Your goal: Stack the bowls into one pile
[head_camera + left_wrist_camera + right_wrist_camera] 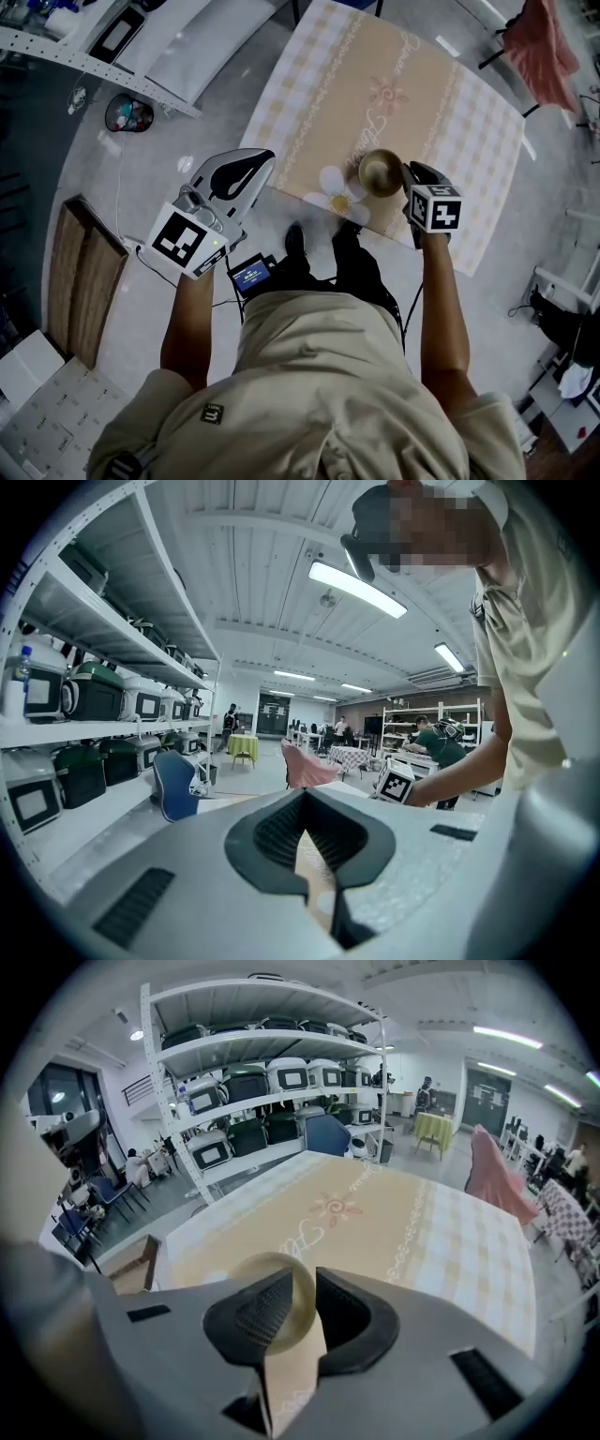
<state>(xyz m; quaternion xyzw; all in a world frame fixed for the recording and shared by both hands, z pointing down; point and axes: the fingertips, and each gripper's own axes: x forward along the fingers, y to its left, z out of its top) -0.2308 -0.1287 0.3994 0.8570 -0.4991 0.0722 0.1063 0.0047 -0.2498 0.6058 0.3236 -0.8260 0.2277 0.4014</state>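
Note:
A single tan bowl (380,172) hangs tilted over the near edge of the table with the yellow checked cloth (422,103). My right gripper (410,180) is shut on its rim. In the right gripper view the cream rim of the bowl (272,1265) sits pinched between the dark pads of the right gripper (306,1299). My left gripper (261,161) is off the table to the left, over the floor, shut and holding nothing. In the left gripper view the left gripper (306,841) points at the room. No other bowl shows.
A white flower shape (337,193) lies on the cloth beside the bowl. A wooden board (84,281) and a round tin (129,114) are on the floor at the left. A pink-draped chair (544,42) stands beyond the table; shelves (253,1072) line the left side.

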